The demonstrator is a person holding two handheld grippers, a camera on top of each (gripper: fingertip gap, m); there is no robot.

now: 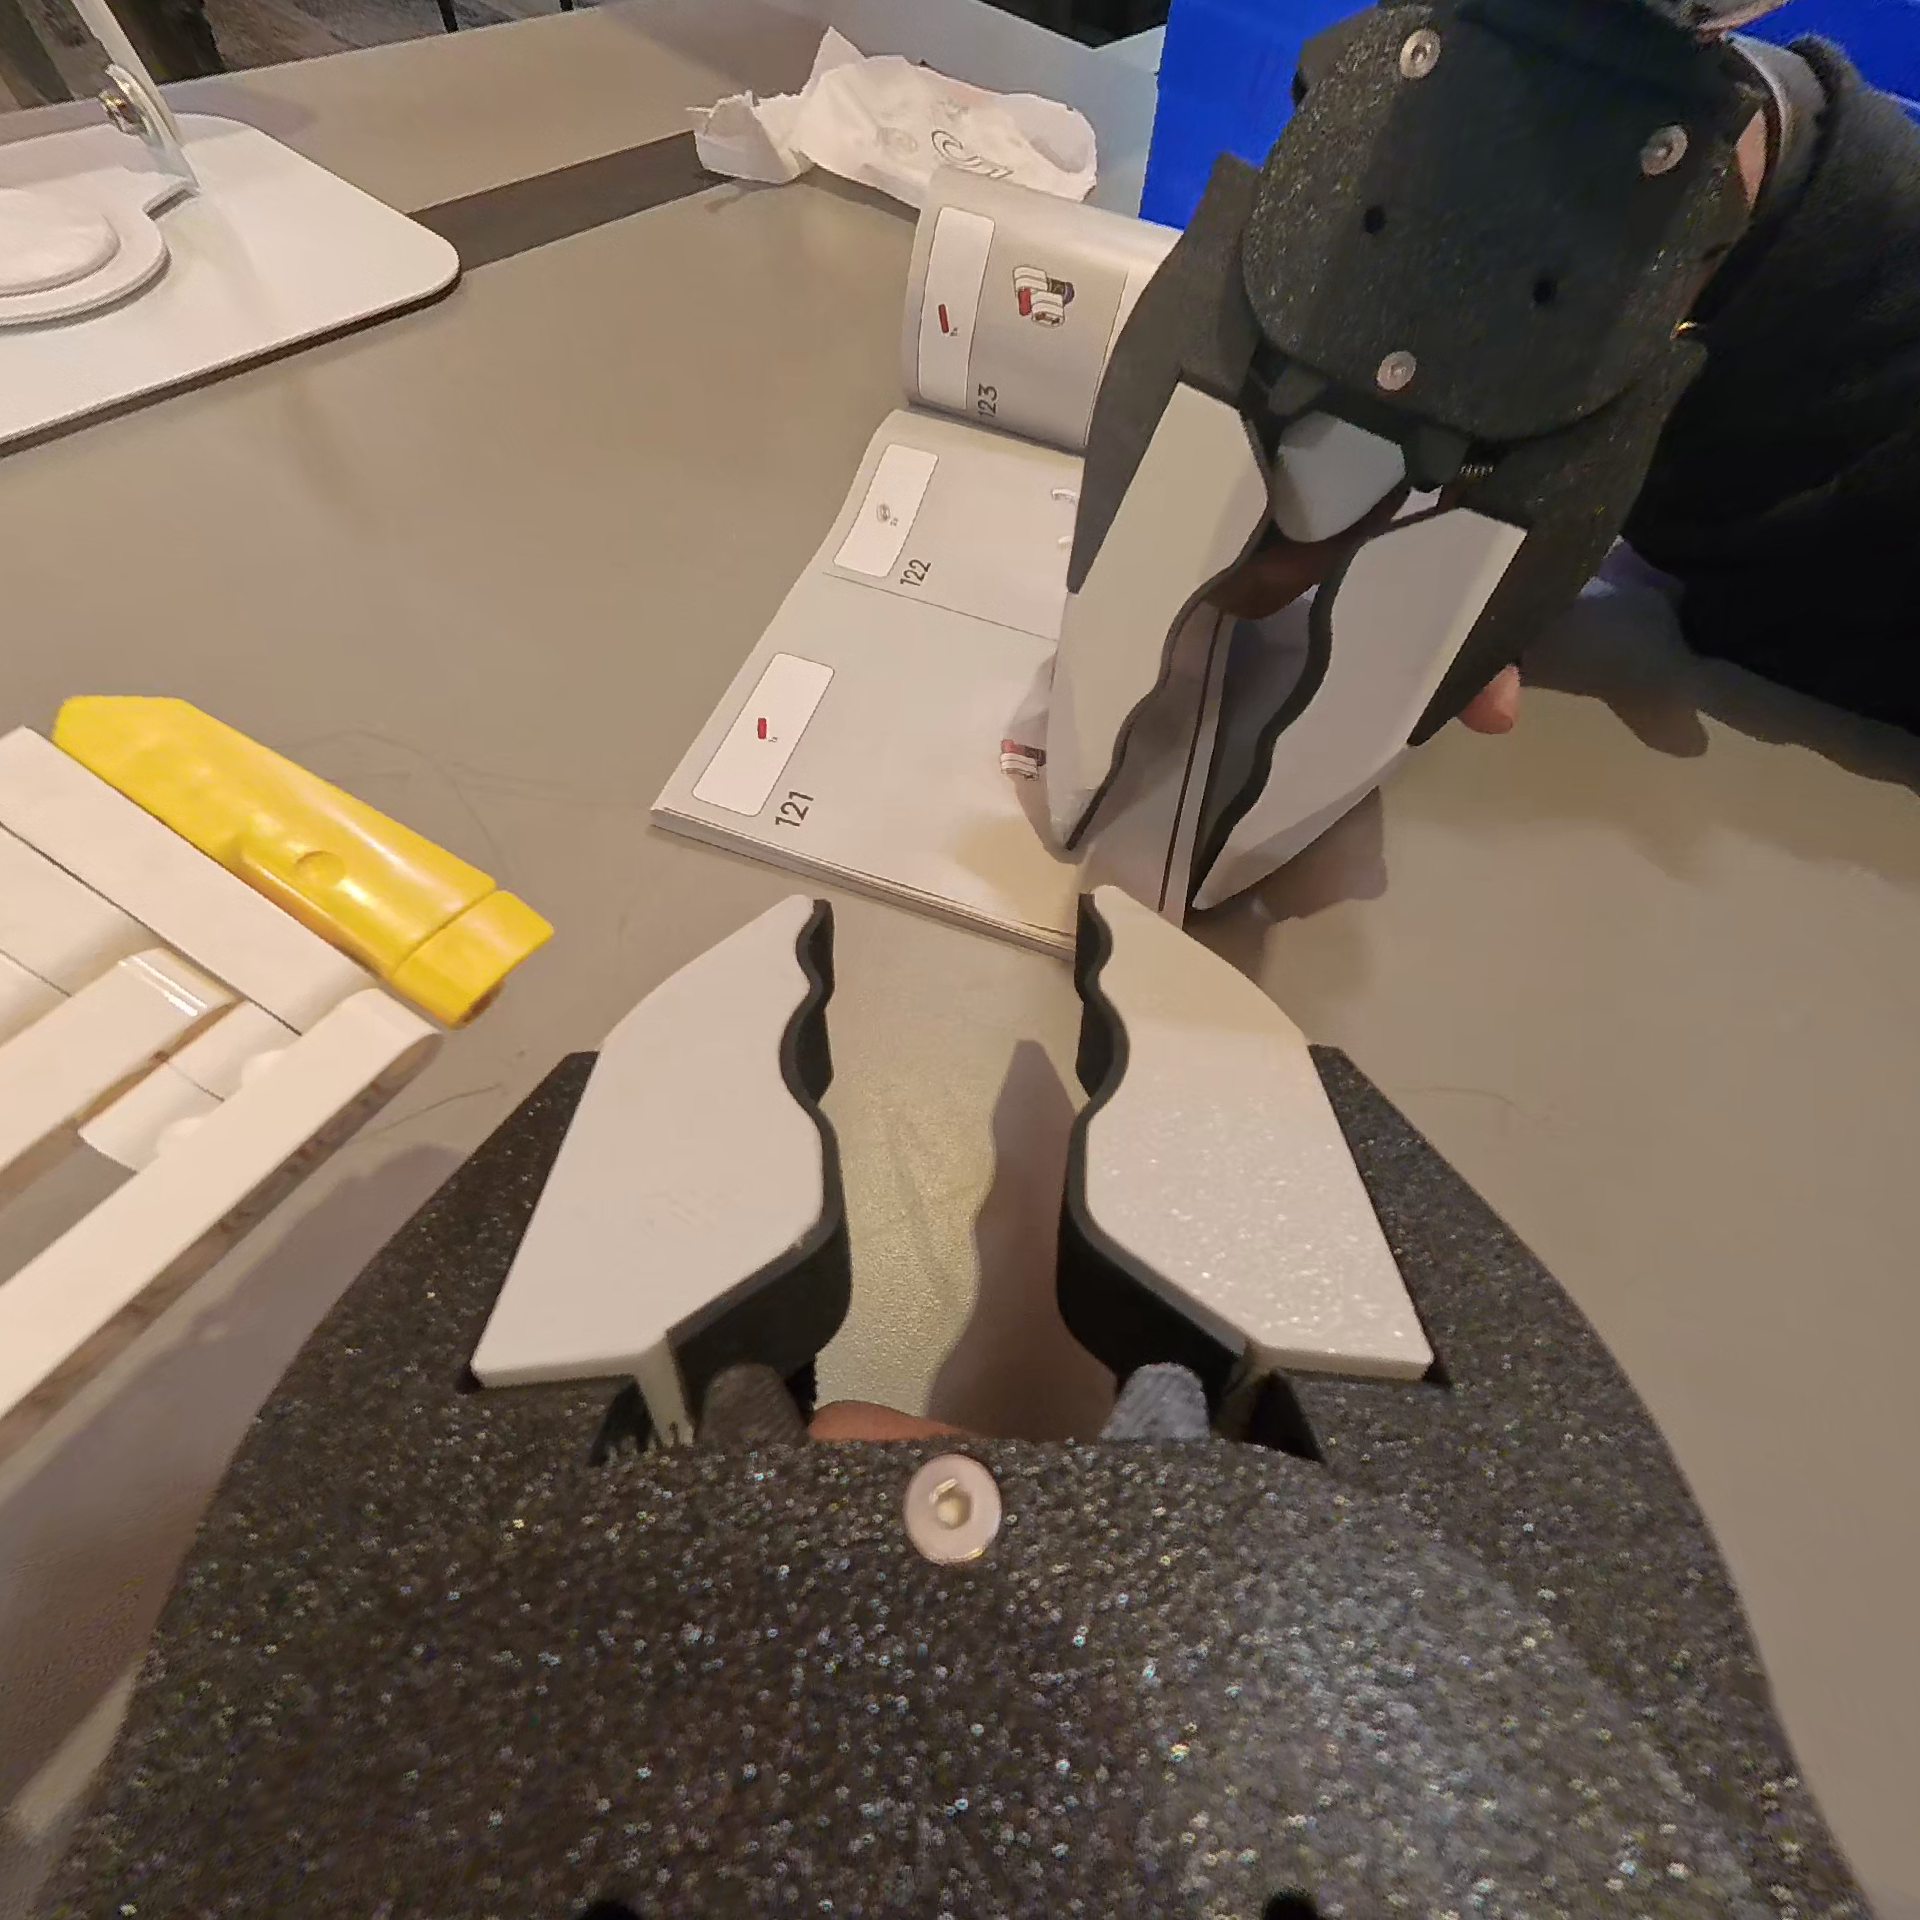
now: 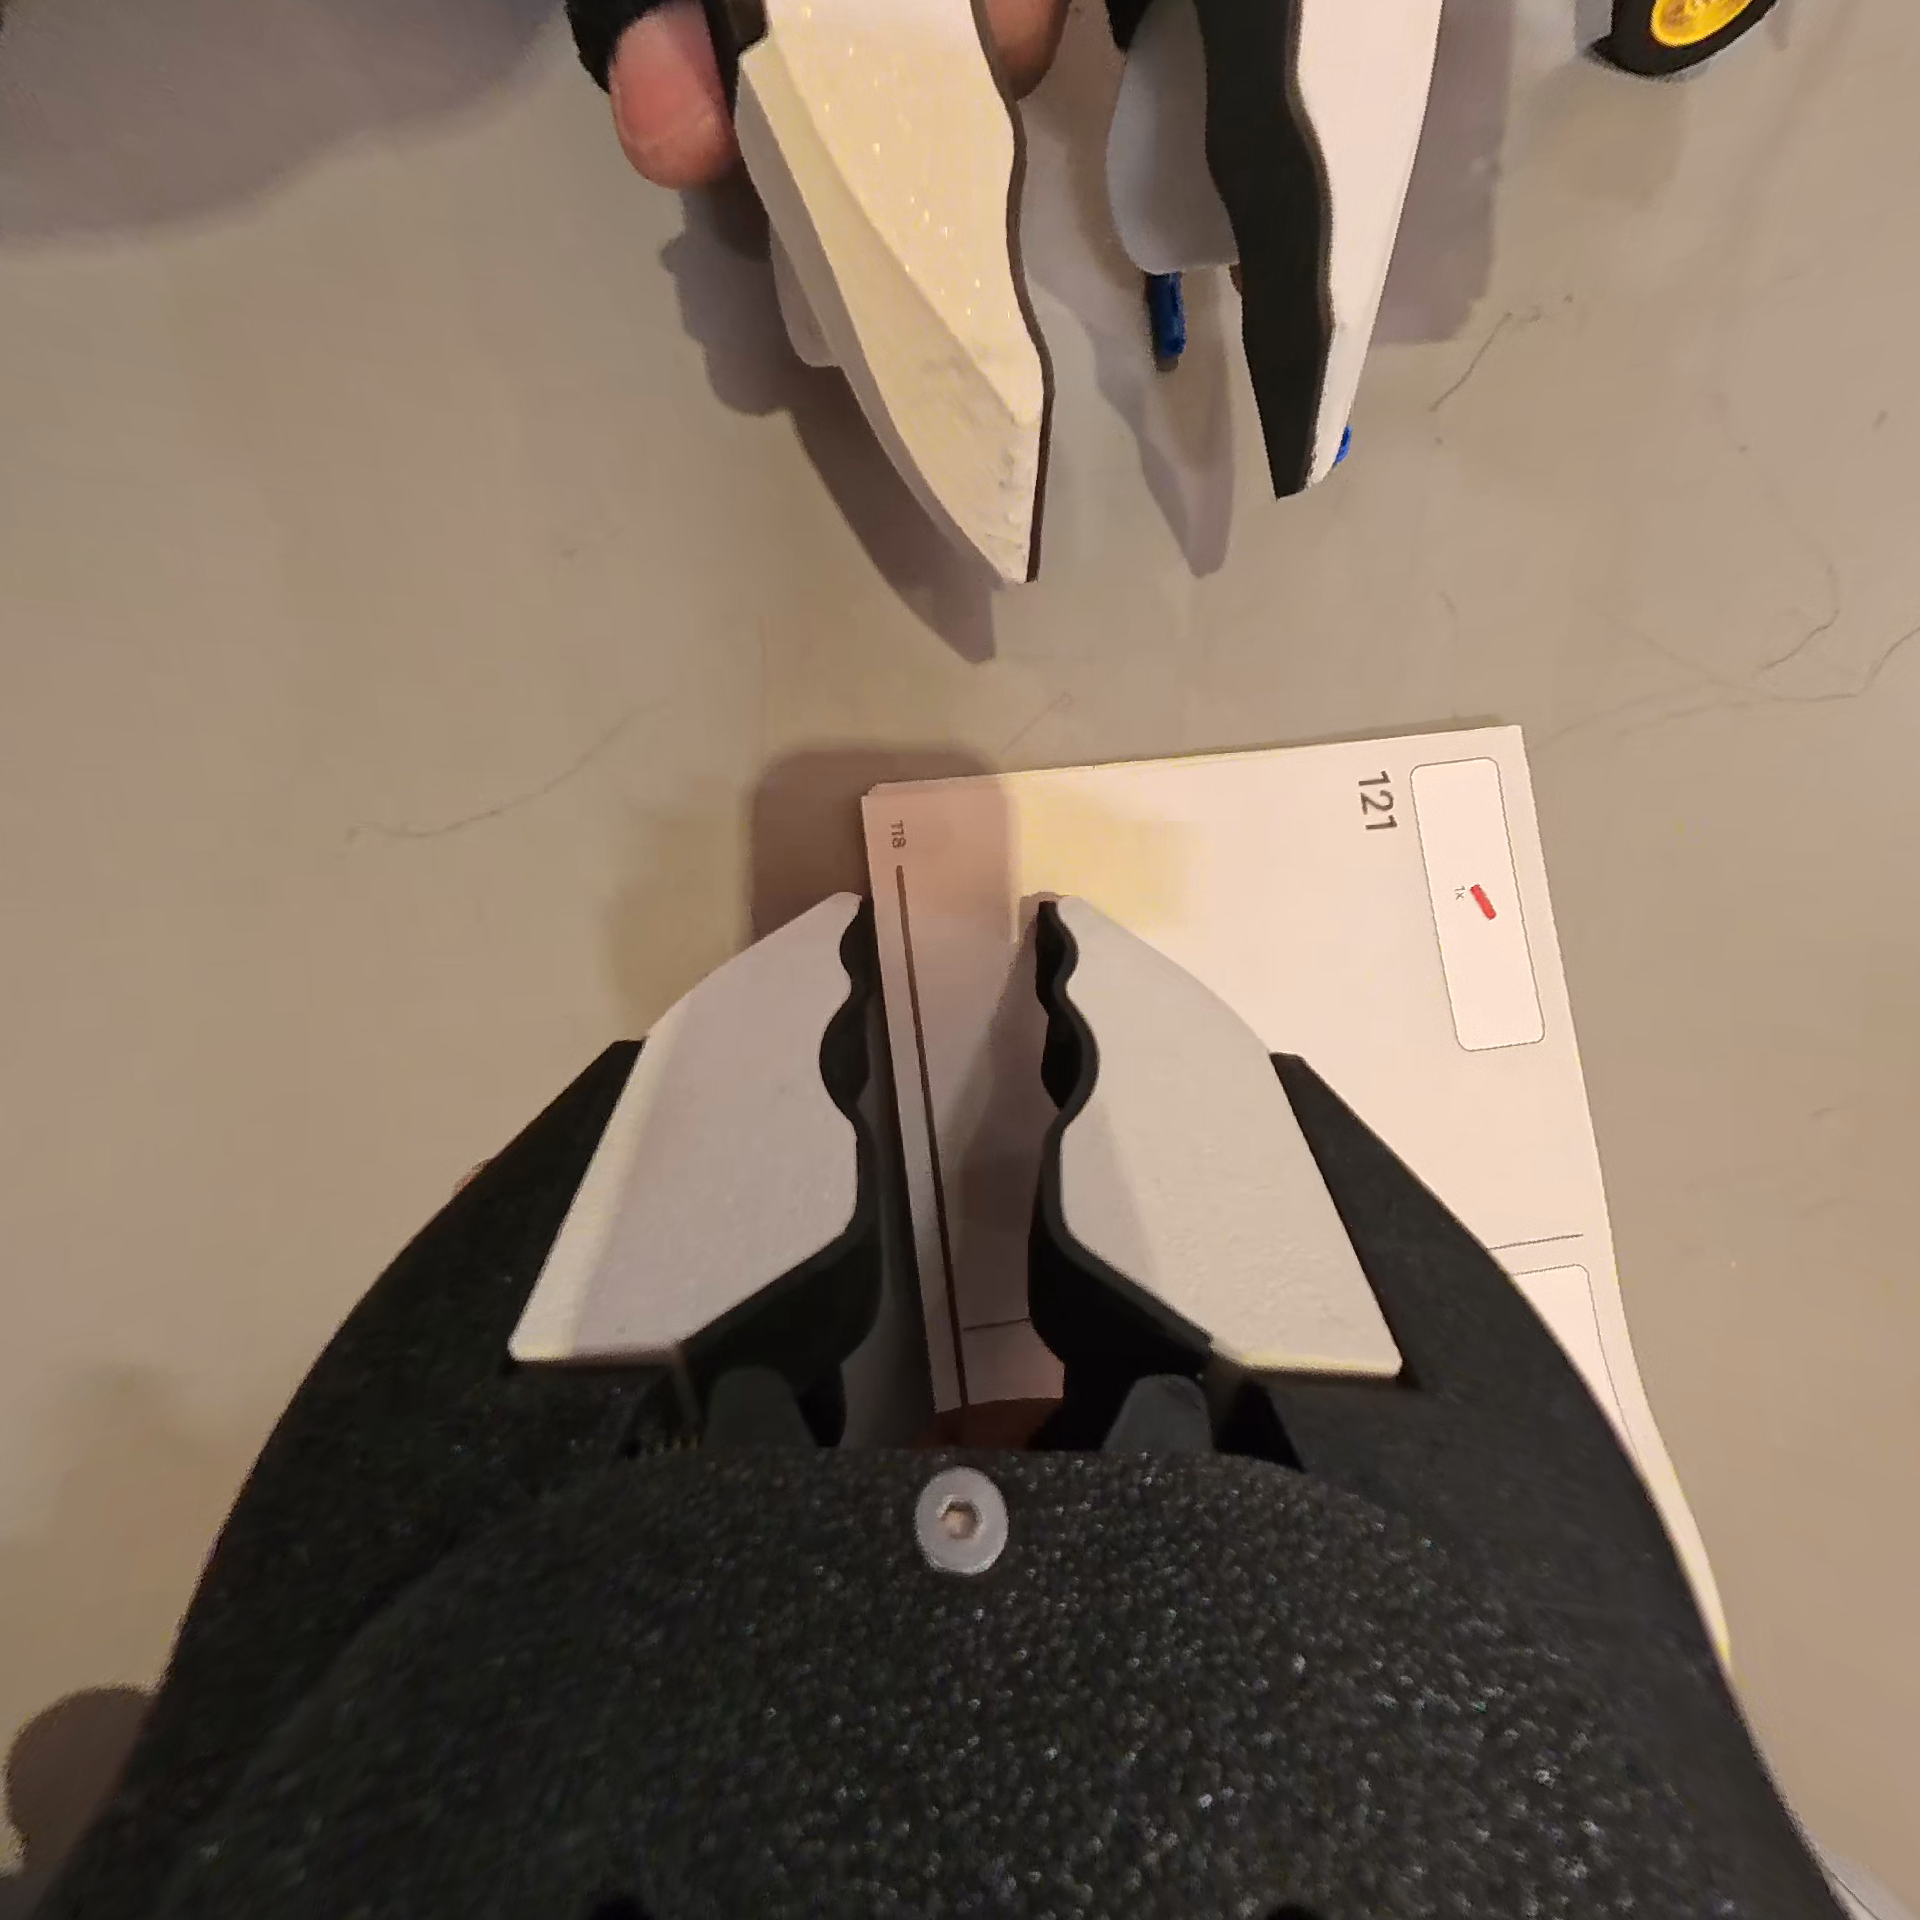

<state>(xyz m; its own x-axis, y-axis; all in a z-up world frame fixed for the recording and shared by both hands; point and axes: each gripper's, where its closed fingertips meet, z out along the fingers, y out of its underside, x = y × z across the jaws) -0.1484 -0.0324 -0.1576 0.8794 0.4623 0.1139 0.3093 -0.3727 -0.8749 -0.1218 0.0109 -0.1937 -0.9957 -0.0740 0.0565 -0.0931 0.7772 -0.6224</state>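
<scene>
while most of the booklet (image 1: 894, 727) lies open and flat on the grey table (image 1: 520, 520), one loose page (image 2: 945, 1039) stands up on edge at its near corner. the open sheet carries printed step numbers and small rounded boxes, each with a tiny red part drawn inside; the raised page has a small number and a long dark line along its margin. seen from the left wrist, the booklet's long axis runs away from the camera toward the far edge of the table, where its far pages curl upward.

the right gripper (image 2: 951, 914) comes down over that raised page with its jaws partly open. the page stands between the pads, lying close along one of them, with a clear gap to the other, so it is not clamped. the left gripper (image 1: 956, 925) hovers just beside the booklet's near corner, its jaws wider apart with only bare table between them.

toward the table's left edge lie a yellow plastic piece (image 1: 301, 842) and white plastic parts (image 1: 156, 1039). crumpled white paper (image 1: 914, 125) sits past the booklet, and a white tray (image 1: 260, 260) is at the far left corner. a small blue piece (image 2: 1169, 312) lies under the left gripper.
</scene>
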